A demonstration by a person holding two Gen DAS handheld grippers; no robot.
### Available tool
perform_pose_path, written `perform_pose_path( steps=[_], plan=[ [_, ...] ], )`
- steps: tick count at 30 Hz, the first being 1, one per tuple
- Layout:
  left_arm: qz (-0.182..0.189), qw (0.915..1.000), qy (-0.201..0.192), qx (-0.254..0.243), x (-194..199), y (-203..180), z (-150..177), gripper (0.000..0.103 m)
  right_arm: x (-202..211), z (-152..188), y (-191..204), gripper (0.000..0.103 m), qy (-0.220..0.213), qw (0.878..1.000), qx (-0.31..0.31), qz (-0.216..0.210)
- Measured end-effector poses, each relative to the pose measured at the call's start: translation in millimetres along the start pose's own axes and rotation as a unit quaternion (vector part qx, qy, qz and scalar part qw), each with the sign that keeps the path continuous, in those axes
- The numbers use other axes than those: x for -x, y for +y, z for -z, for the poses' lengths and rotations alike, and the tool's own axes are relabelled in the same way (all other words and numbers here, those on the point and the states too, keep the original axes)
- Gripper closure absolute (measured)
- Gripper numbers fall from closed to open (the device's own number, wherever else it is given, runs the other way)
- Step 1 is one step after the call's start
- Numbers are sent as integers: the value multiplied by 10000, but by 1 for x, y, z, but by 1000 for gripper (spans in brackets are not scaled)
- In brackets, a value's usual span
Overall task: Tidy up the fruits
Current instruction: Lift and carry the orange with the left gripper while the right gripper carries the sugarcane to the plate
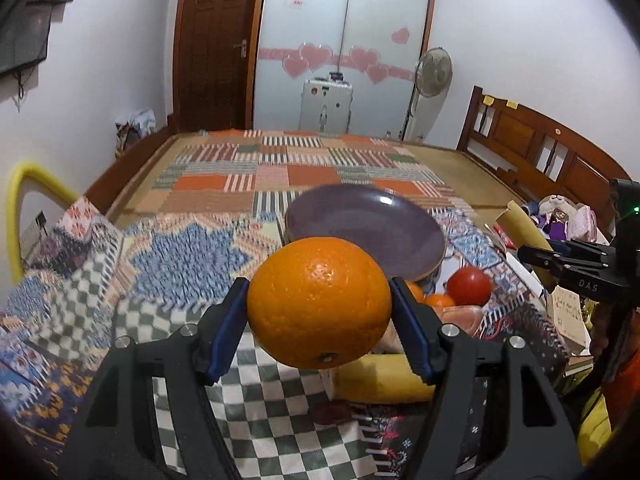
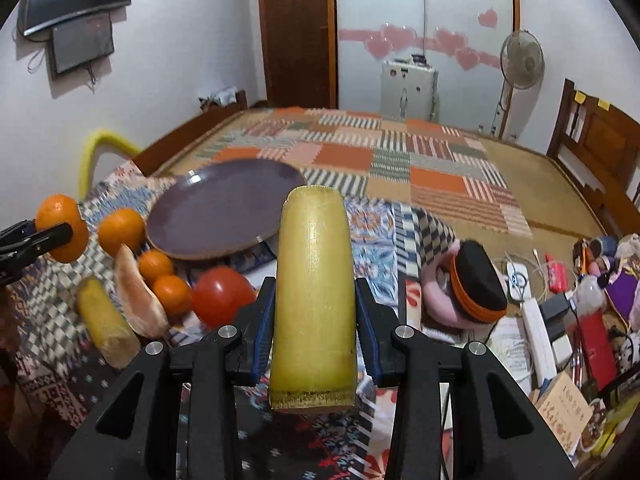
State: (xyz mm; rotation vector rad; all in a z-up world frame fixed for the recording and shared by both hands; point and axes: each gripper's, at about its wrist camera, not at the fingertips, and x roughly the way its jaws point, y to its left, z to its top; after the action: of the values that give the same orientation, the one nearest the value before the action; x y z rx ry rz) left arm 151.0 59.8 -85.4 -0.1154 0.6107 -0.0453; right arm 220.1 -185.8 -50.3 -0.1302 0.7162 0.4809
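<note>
My left gripper (image 1: 318, 300) is shut on a large orange (image 1: 319, 302) and holds it above the patterned cloth; it also shows at the left edge of the right wrist view (image 2: 62, 234). My right gripper (image 2: 315, 300) is shut on a yellow sugarcane piece (image 2: 314, 300), held upright. A purple plate (image 2: 224, 216) lies beyond, also in the left wrist view (image 1: 368, 230). On the cloth lie a red tomato (image 2: 222, 296), small oranges (image 2: 172, 292), a pomelo wedge (image 2: 138, 296) and a second sugarcane piece (image 2: 104, 322).
The patchwork bed (image 2: 400, 160) stretches behind the plate. A black and orange hat (image 2: 476, 280) and clutter of boxes and cables (image 2: 560, 320) fill the right side. A yellow chair back (image 1: 24, 208) stands at left. The right gripper shows in the left wrist view (image 1: 560, 260).
</note>
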Motion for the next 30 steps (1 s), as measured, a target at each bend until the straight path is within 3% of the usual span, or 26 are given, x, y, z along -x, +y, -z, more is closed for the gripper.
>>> perform_pose_path(
  steps=[13, 30],
  plan=[
    [49, 9991, -358, -219, 3, -9, -45, 34, -3, -28, 17, 69, -428, 9987, 79, -248],
    [-30, 9994, -100, -324, -52, -8, -73, 34, -43, -64, 32, 69, -524, 9980, 192, -312]
  ],
)
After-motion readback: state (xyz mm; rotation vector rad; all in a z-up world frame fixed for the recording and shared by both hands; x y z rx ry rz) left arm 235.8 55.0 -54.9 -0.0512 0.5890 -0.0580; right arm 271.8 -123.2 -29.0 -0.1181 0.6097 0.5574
